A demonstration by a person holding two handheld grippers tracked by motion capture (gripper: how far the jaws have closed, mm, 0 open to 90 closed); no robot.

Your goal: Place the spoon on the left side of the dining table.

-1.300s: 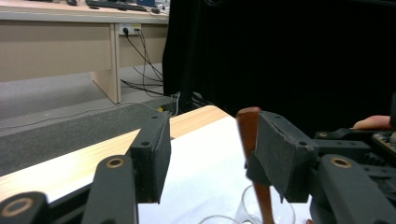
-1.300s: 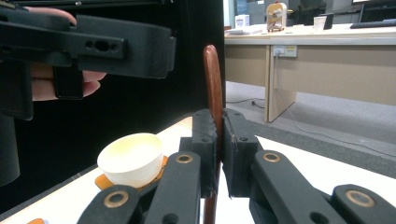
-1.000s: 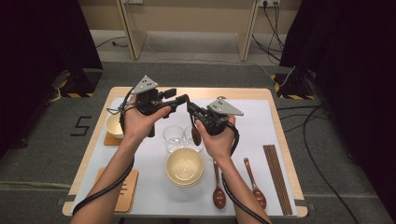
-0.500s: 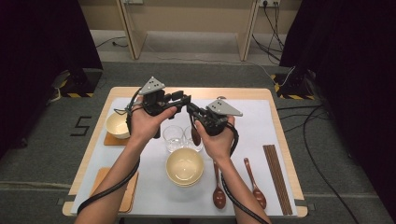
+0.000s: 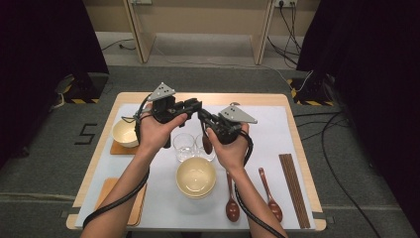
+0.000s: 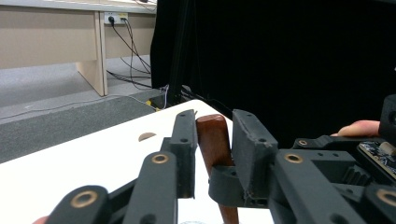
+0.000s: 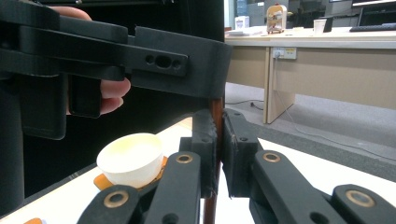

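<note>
Looks like a mid-air handover of a wooden spoon (image 5: 207, 144) from one gripper to the other, up in the centre of the high view above the two glasses (image 5: 184, 147).

The right gripper (image 5: 204, 119) is clamped tight on the spoon's handle. In the right gripper view the thin brown handle (image 7: 215, 140) is pinched between the two black jaws and runs straight up and down. The spoon's bowl end hangs below that gripper, just over the glasses in the high view.

The left gripper (image 5: 194, 105) has just been closing its jaws, and the top end of the handle (image 6: 215, 140) sits between them in the left gripper view. There's still a sliver of gap on at least one side, so it doesn't look like it's actually pressing on the wood yet. The handle tip pokes up just about level with the jaw tips, slightly nearer the left-hand jaw in that frame.

To do this well, the person should probably keep both hands dead still and finish the squeeze so both pads land flat on the handle. Only then should the right one let go. Since it's only catching the very end, sliding a bit further down the handle first would likely give a safer hold. If it slips, the spoon drops right onto the glasses or the big bowl (image 5: 196, 176) below.
</note>
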